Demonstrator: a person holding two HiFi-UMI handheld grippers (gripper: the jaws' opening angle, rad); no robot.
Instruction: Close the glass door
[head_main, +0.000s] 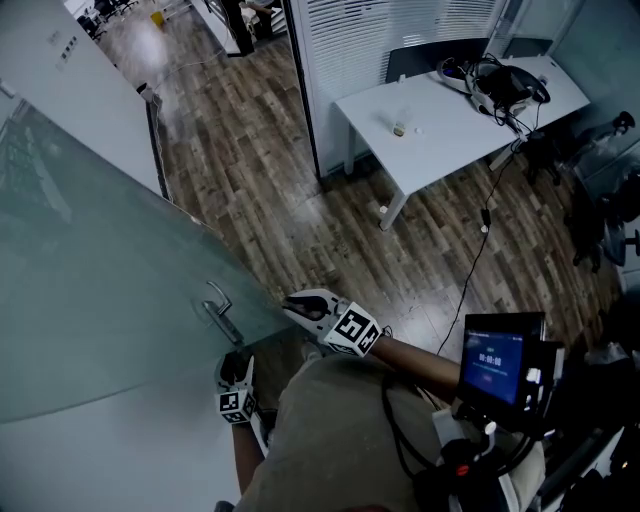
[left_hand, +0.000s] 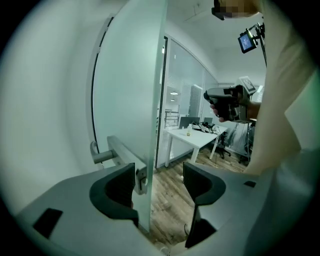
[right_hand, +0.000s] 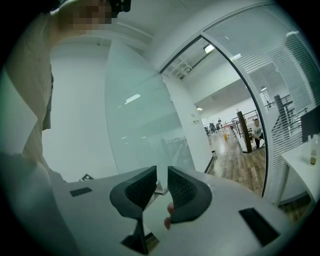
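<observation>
Head view: frosted glass door (head_main: 90, 300) swung open across the left, slantwise over the wood floor (head_main: 260, 170), free edge near bottom centre. White desk (head_main: 450, 110) well apart at upper right, a dark headset (head_main: 500, 82) and cables lying on it. Right gripper (head_main: 298, 303) up at the door's free edge, pointing at the glass. Seen in the right gripper view, jaws nearly together with a thin gap left and nothing pinched; touching the pane or not, cannot tell. Left gripper (head_main: 236, 368) lower, just below the door handle (head_main: 218, 308). Seen in the left gripper view, spread wide and empty, the door's edge end-on beyond the gap, the handle just past the left jaw — clear of both pads. Fingertip (right_hand: 170, 214) peeking out under the right gripper's jaw.
</observation>
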